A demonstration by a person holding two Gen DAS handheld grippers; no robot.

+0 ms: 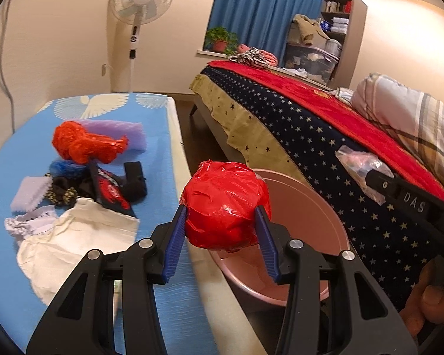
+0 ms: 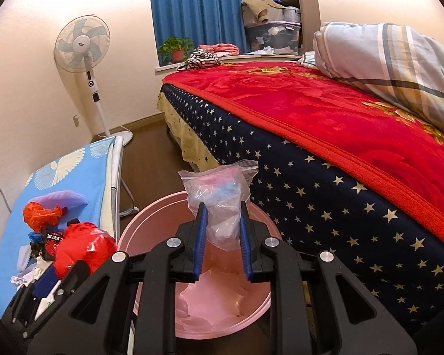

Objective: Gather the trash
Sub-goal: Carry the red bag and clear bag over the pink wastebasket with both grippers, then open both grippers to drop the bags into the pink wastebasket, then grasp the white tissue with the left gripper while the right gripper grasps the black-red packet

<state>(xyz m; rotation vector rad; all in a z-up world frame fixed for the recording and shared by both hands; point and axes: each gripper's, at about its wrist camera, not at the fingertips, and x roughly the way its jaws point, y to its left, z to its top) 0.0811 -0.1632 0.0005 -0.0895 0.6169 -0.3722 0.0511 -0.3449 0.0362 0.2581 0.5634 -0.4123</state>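
My left gripper (image 1: pixel 222 216) is shut on a crumpled red plastic bag (image 1: pixel 225 204) and holds it over the near rim of the pink bin (image 1: pixel 325 213), between the table edge and the bed. My right gripper (image 2: pixel 222 222) is shut on a clear zip bag (image 2: pixel 222 201) and holds it above the pink bin (image 2: pixel 151 216), whose inside looks empty. The right gripper with its clear bag (image 1: pixel 361 168) shows at the right of the left wrist view. The left gripper's red bag (image 2: pixel 83 248) shows at the lower left of the right wrist view.
A table with a blue cloth (image 1: pixel 11 177) holds more trash: an orange-red bag (image 1: pixel 85 145), purple foam (image 1: pixel 115 130), a white bag (image 1: pixel 83 236), crumpled paper (image 1: pixel 29 222), black and blue scraps. A bed (image 2: pixel 310 112) stands right of the bin. A fan (image 1: pixel 139 3) stands behind.
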